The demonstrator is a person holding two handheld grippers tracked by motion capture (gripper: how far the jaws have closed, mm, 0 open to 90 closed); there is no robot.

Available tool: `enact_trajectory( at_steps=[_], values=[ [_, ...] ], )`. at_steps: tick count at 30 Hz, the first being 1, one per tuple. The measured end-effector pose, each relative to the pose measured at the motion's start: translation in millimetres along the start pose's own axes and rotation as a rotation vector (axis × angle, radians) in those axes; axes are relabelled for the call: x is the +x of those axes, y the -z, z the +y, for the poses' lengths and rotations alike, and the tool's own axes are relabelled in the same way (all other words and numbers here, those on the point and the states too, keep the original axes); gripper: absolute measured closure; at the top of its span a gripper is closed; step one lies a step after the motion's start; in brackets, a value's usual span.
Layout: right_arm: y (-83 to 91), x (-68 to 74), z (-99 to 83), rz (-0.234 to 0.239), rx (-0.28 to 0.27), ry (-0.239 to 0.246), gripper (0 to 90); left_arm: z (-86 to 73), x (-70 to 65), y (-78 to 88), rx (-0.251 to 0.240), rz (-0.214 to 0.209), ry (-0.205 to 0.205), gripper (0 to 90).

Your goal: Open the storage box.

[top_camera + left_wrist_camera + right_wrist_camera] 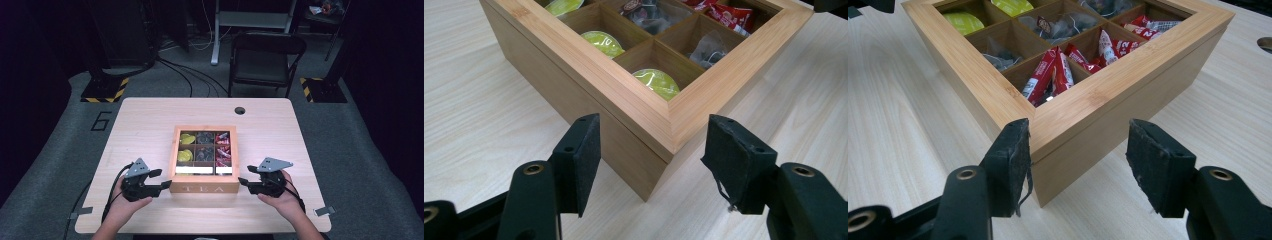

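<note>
A bamboo box marked TEA sits in the middle of the table, its top frame down on the base. Its compartments show green pods on the left, dark tea bags in the middle column and red sachets on the right. My left gripper is open at the box's near left corner, with one jaw on either side of that corner. At the near right corner, my right gripper stands open the same way. Neither holds anything.
The light wooden table has a round cable hole at its far edge. A black folding chair stands beyond the table, with cables on the floor and yellow-black striped bases at either side.
</note>
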State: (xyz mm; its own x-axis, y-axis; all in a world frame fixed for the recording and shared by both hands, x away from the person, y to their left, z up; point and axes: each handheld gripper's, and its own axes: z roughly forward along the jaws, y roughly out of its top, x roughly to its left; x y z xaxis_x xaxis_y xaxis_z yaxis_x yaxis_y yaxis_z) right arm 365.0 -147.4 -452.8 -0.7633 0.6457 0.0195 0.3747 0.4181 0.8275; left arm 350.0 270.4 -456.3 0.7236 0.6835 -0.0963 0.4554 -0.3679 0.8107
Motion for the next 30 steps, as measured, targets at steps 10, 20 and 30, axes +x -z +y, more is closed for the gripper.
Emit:
enact_trajectory(
  at_steps=[10,20,30],
  values=[
    [0.4,-0.2,-0.7,0.000,-0.009,0.001,41.3,-5.3,-3.9,-7.8,0.019,-0.009,-0.012,40.0],
    [-0.3,-0.9,-2.5,-0.001,-0.014,0.005,41.3,-9.2,-5.7,-15.4,0.043,-0.009,-0.020,45.3],
    [-0.2,-1.0,-3.9,0.001,-0.018,0.002,41.3,-11.0,-6.1,-19.8,0.061,0.001,-0.037,49.7]
  ],
)
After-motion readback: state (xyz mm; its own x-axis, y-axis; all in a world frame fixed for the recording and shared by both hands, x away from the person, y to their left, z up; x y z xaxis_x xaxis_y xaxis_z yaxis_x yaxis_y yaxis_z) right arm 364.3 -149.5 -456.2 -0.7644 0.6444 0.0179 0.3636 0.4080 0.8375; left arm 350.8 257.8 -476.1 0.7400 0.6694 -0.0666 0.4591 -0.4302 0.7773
